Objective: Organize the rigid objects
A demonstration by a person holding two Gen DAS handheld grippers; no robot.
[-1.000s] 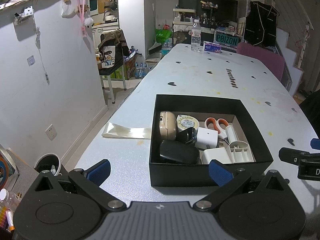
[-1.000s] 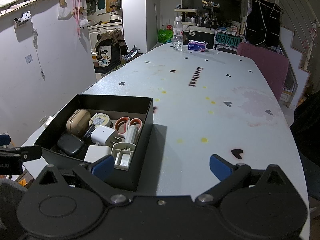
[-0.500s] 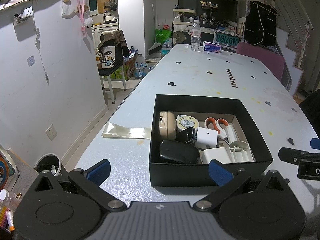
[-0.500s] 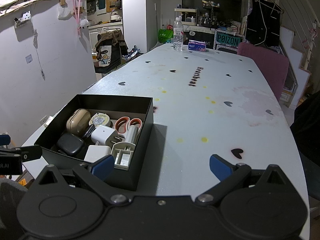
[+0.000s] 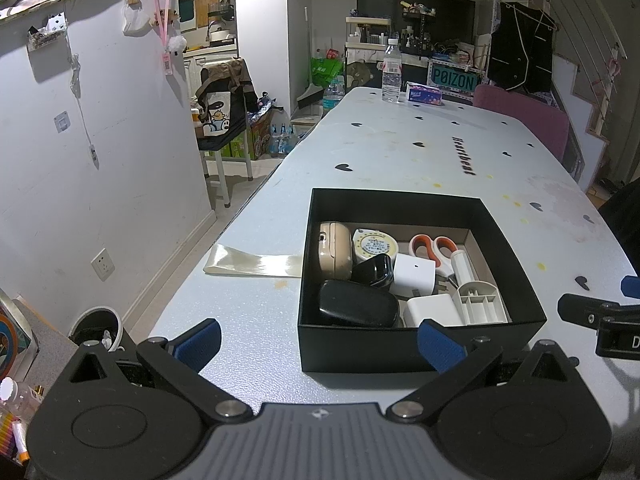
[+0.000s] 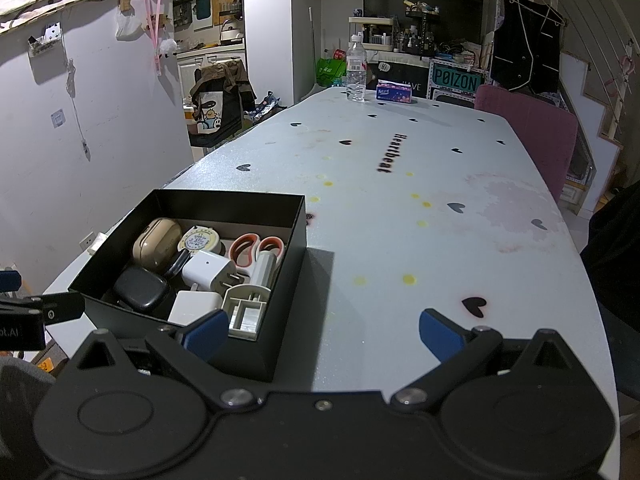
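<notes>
A black open box (image 5: pixel 416 350) (image 6: pixel 294 240) sits on the white table near its front edge. Inside lie a beige case (image 5: pixel 335 250) (image 6: pixel 156 243), a round tape measure (image 5: pixel 374 245) (image 6: pixel 199 241), orange-handled scissors (image 5: pixel 434 247) (image 6: pixel 256 246), white chargers (image 5: pixel 414 276) (image 6: pixel 208 271), black cases (image 5: pixel 358 309) (image 6: pixel 140 290) and a white plastic part (image 5: pixel 480 304) (image 6: pixel 246 308). My left gripper (image 5: pixel 318 342) is open in front of the box, holding nothing. My right gripper (image 6: pixel 322 332) is open, empty, at the box's right front corner.
A strip of pale tape (image 5: pixel 252 266) lies on the table left of the box. A water bottle (image 6: pixel 356 72) and a tissue pack (image 6: pixel 394 93) stand at the far end. A pink chair (image 6: pixel 528 136) stands at the right side. The table's left edge drops to the floor.
</notes>
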